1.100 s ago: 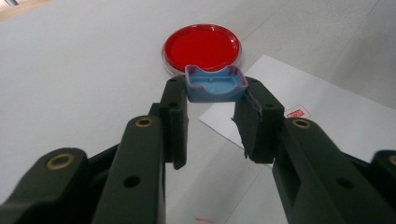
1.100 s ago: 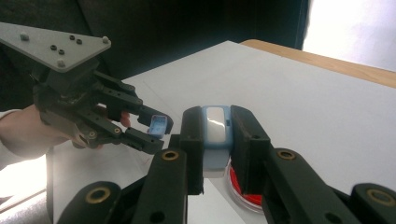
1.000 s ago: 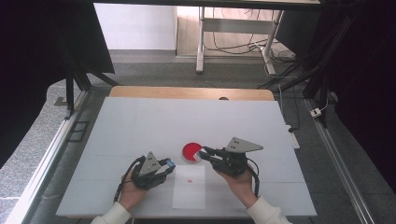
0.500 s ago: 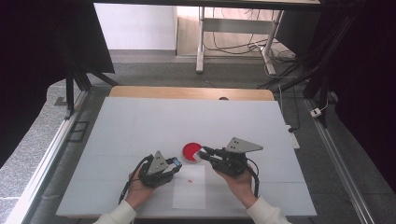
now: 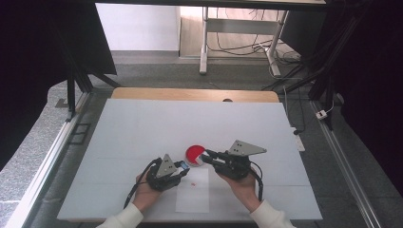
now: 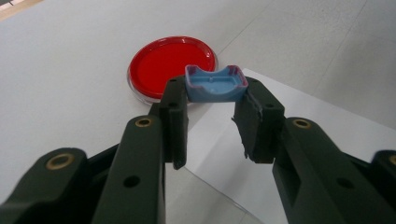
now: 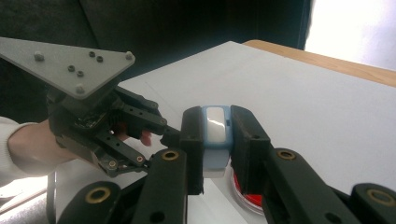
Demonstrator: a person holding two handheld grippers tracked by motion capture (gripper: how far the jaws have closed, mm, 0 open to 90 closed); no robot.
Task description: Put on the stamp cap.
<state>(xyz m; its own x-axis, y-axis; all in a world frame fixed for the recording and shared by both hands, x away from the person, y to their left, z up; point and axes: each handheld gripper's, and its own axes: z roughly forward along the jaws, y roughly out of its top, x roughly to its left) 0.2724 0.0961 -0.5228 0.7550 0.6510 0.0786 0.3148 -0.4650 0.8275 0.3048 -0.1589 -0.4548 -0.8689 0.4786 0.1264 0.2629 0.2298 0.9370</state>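
Red dish [image 5: 194, 153] rests on white table [image 5: 142, 128].

A glossy red dish [image 6: 172, 65] of clear-rimmed plastic is seen on a matt white table [image 5: 142, 128], whose far edge is of pale wood. A smooth blue plastic cap [image 6: 215, 85] and a shiny blue and white plastic device [image 7: 216, 135] are seen. The gripper plate [image 7: 65, 60] looks like matt grey metal. A sheet [image 5: 192, 192] of plain white paper is seen.
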